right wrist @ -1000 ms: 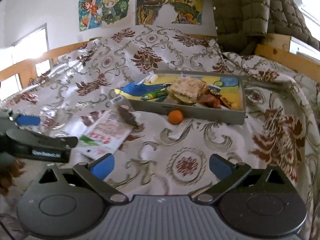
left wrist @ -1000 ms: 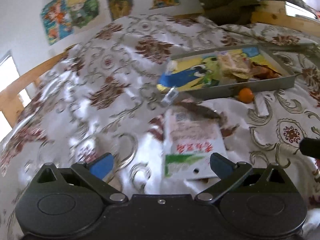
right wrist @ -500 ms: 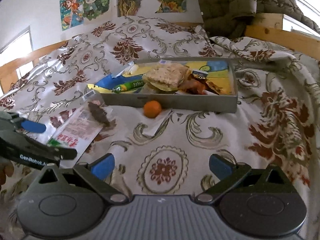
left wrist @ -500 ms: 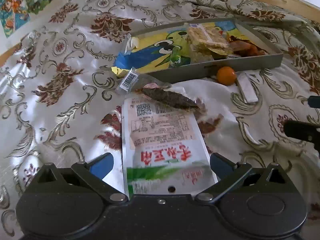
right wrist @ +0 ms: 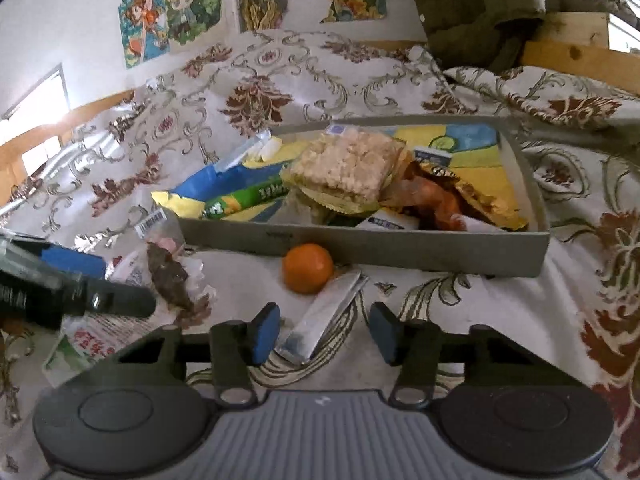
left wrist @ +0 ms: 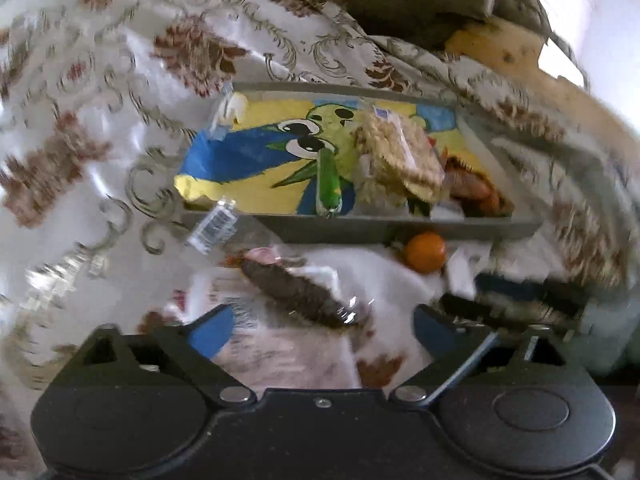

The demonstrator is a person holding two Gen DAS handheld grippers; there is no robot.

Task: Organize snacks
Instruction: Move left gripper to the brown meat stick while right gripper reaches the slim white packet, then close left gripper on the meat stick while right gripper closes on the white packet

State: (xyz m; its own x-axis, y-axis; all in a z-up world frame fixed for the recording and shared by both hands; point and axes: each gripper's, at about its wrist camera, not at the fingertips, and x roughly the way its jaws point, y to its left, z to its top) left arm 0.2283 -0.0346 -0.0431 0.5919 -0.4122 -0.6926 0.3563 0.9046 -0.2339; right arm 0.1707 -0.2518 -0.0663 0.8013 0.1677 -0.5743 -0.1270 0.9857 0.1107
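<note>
The silver snack stick (right wrist: pixel 325 318) lies on the bed (right wrist: pixel 460 320) just in front of the gray tray (right wrist: pixel 400 250), its far end touching the small orange (right wrist: pixel 308 268). Half a second ago the right hand-held gripper (right wrist: pixel 324 334) was wide and hung back from the tray; now its blue pads (right wrist: pixel 264 332) have drawn in to either side of the stick, still parted and not yet touching it. It looks set to pinch the stick and carry it into the tray.

Left of the orange, the dark snack in clear wrap (left wrist: pixel 296 294) lies across the white packet (left wrist: pixel 288 356). The left hand-held gripper (left wrist: pixel 320 326) has pushed forward over both, its fingers spread, gripping nothing; that view is blurred from the move. The tray already holds a rice cake pack (right wrist: pixel 348 168), a green tube (right wrist: pixel 248 200) and other wrappers.
</note>
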